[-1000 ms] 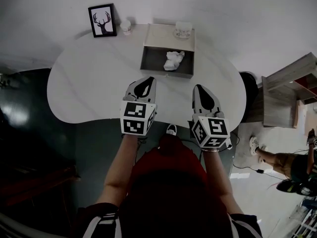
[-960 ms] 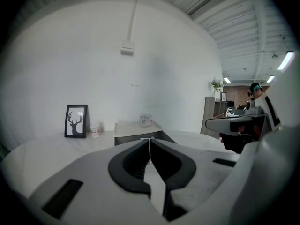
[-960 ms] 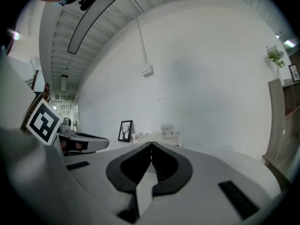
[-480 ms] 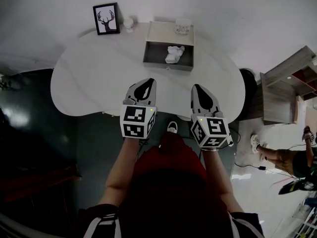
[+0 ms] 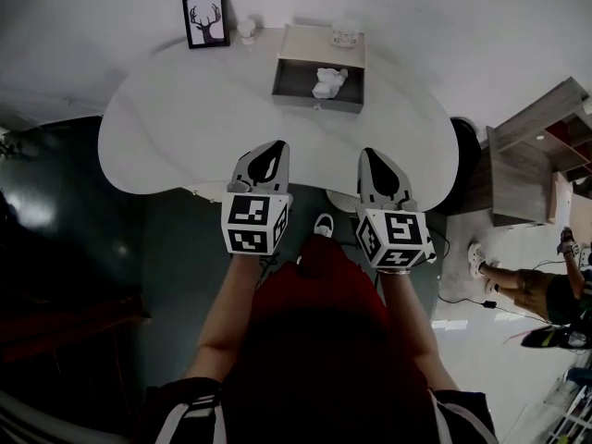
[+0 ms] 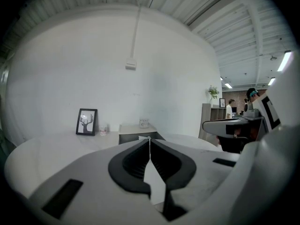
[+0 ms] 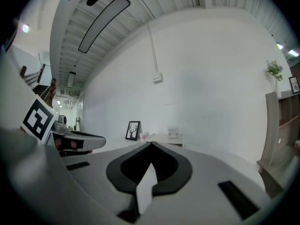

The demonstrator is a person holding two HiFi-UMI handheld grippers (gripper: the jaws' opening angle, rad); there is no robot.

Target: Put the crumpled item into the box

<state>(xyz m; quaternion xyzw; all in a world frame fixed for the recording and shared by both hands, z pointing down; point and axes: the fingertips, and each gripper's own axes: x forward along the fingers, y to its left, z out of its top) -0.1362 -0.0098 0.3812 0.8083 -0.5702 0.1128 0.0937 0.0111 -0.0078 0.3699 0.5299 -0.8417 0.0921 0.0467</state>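
A crumpled white item (image 5: 327,82) lies inside an open grey box (image 5: 317,97) at the far side of the white table (image 5: 185,128). My left gripper (image 5: 274,146) and right gripper (image 5: 368,154) hover side by side over the table's near edge, well short of the box. Both are shut with nothing between the jaws. In the left gripper view the gripper (image 6: 149,138) points toward the box (image 6: 136,133). The right gripper (image 7: 151,144) also faces the far wall.
A framed deer picture (image 5: 206,19) leans on the wall at the back left, with a small white jar (image 5: 246,30) beside it. A patterned cup (image 5: 345,33) stands on the box's lid. A wooden shelf unit (image 5: 536,160) and another person (image 5: 546,289) are to the right.
Both grippers have drawn back toward me, away from the box, and stay shut. The table and box now sit farther up the head view.
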